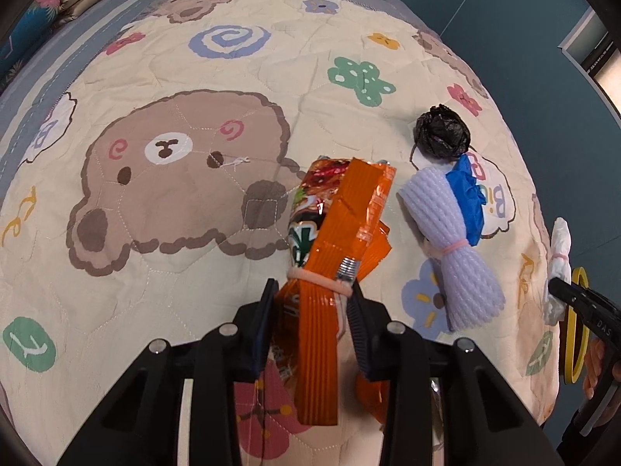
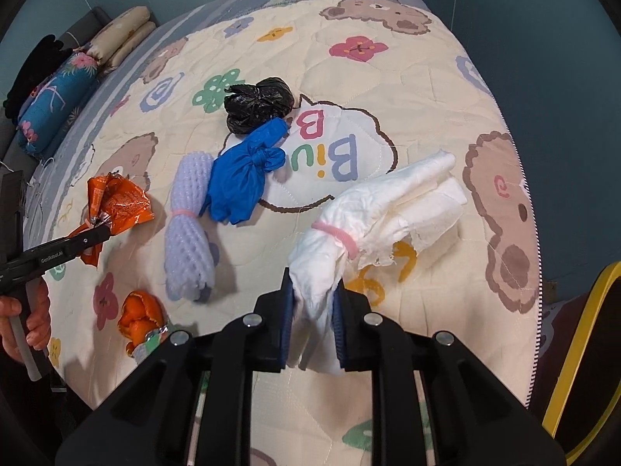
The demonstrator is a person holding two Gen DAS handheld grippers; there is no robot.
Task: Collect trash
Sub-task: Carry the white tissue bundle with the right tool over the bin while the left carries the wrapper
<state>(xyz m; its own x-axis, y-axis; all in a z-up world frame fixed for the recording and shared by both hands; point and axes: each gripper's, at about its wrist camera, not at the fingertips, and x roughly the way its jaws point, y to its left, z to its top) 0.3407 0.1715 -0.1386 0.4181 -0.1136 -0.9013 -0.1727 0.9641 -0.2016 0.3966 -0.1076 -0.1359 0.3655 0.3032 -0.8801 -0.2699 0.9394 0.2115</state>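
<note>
Black jaws of the left tool [image 1: 312, 303] pinch an orange wrapper [image 1: 333, 240] just below its peach band, the bundle lifted off the bed and pointing away from the camera. Its pads press the crinkled foil from both sides. The right tool [image 2: 312, 303] is pressed together on a white paper wad [image 2: 372, 217], gripped at its lower tail below a pink band; the wad's loose upper end fans out above the quilt [image 2: 388, 77].

Outward from the tools, more trash lies on the quilt. A white foam net [image 2: 188, 233], tied with a pink band, lies lengthwise, touching a knotted blue glove [image 2: 244, 171] beside it. Just beyond the glove sits a black bag ball [image 2: 258, 103], touching the glove's tip. An orange peel [image 2: 141, 318] with a bit of foil rests near the quilt's near edge, on the left in the right wrist view.

The quilt covers most of the bed, and its far half is bare fabric with bears and flowers. Its right edge drops to a teal floor [image 2: 562, 77], and a yellow-rimmed bin [image 2: 574, 369] stands just off that edge, near the right tool. At the far left corner folded pillows [image 2: 116, 39] are stacked against the bed's edge. A hand [image 2: 31, 322] grips the left tool's handle beyond the quilt's near left edge.
</note>
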